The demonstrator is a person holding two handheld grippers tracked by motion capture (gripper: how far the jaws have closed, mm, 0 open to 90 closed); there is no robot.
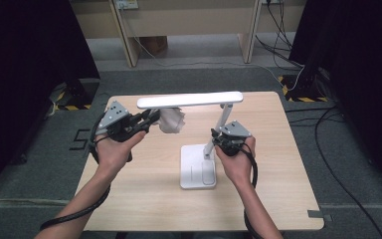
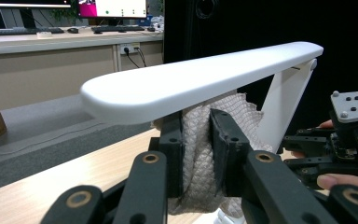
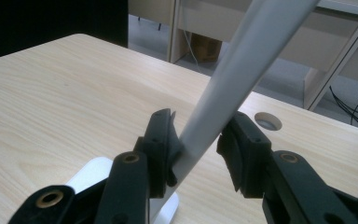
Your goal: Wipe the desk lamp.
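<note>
Two grippers share the work here. The left gripper [image 1: 149, 118] is clamped on a bunched white mesh cloth [image 2: 198, 154], which is pressed up against the underside of the lamp head [image 1: 190, 99] near its free end. The right gripper [image 1: 218, 139] straddles the slanted lamp stem [image 3: 223, 93] low down, just above the lamp base [image 1: 197, 167] that sits near the middle of the wooden table [image 1: 288, 194]. In the right gripper view one jaw touches the stem while the other stands a little apart, so this is a brace, not a firm clamp; the jaws are about half spread.

The main risk, as I judge it, is the lamp tipping or sliding: a wipe that pushes up or sideways on the long head levers the stem, and a loose brace may let the base lift or skate. The hinge at the head could also fold under too much upward pressure. The cloth is gripped in a wad, so it could drag free of the jaws and drop to the table if it snags on the head's edge.
</note>
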